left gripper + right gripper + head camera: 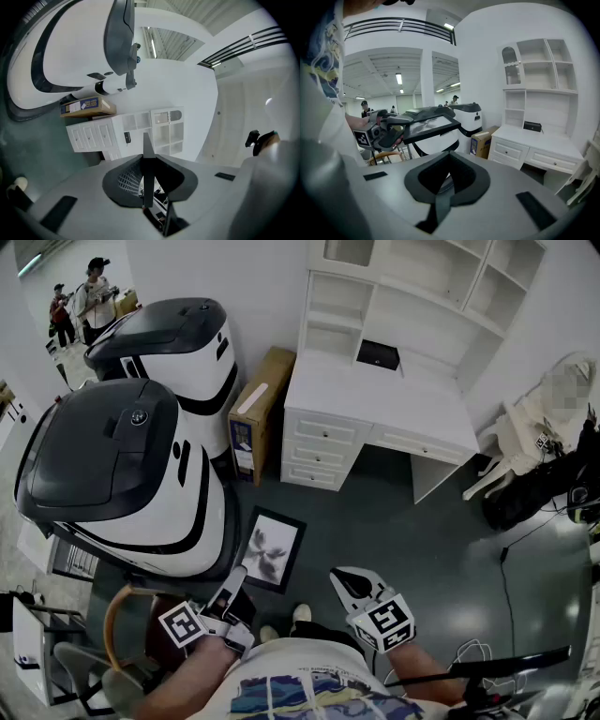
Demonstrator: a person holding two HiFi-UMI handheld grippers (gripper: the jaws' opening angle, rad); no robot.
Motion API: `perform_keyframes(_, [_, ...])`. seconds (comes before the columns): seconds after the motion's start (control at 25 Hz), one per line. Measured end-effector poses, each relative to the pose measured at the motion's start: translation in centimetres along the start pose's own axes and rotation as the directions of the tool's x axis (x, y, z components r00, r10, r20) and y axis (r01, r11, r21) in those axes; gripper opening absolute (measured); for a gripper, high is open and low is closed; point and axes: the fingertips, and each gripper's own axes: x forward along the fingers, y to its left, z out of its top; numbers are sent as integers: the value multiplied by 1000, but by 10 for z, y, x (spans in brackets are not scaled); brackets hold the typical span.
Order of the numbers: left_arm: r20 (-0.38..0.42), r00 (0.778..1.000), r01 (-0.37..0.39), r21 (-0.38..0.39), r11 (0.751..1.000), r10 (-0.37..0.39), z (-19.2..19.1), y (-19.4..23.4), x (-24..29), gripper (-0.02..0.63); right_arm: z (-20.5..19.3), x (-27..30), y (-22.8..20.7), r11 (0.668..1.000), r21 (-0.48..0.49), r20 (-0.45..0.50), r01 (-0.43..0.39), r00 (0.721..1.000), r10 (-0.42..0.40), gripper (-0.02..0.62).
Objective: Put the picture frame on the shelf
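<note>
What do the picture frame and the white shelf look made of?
The picture frame: matte black rim, plastic or painted wood, unclear; glossy front catching light. The shelf: smooth white-painted wood or board, judging by the panelled drawers.

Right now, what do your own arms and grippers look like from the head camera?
Both the left gripper and right gripper have light grey bodies with black-lined jaws tapering to a point. Each carries a white cube with black square markers. The forearms are bare below a white T-shirt with a blue and yellow print.
</note>
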Motion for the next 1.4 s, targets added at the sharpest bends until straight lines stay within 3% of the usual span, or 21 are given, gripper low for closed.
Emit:
perform_keyframes(0.28, [9, 998, 56, -2, 998, -56, 7, -15, 53, 78, 13, 10, -39, 1000, -7, 35, 8, 999, -7, 23])
perform_keyframes(0.56, [21, 997, 73, -23, 997, -72, -2, -18, 94, 78, -4, 6, -69, 1000, -1, 4, -21, 1000, 21, 25])
perform_keyframes(0.8, [-6, 998, 64, -36, 997, -64, 1, -11, 139, 78, -23, 9, -100, 999, 27, -13, 42, 999, -42, 30])
perform_keyframes(0.84, [-13, 998, 66, -35, 997, -66, 5, -9, 149, 78, -22, 12, -107, 998, 38, -8, 55, 998, -55, 57])
perform_keyframes(0.88, [-18, 997, 69, -36, 997, -70, 10, -7, 160, 78, -21, 15, -116, 997, 46, -5, 68, 998, -68, 128])
perform_keyframes(0.92, [-21, 997, 73, -39, 997, -74, 15, -4, 172, 78, -20, 18, -124, 995, 51, -3, 80, 997, -80, 135])
perform_keyframes(1.16, [-49, 993, 100, -59, 993, -103, 46, 18, 251, 78, -16, 47, -180, 984, 70, -40, 165, 986, -163, 94])
perform_keyframes(1.4, [-86, 986, 133, -90, 987, -141, 93, 21, 337, 78, 42, 101, -235, 979, 44, -37, 202, 979, -200, 53])
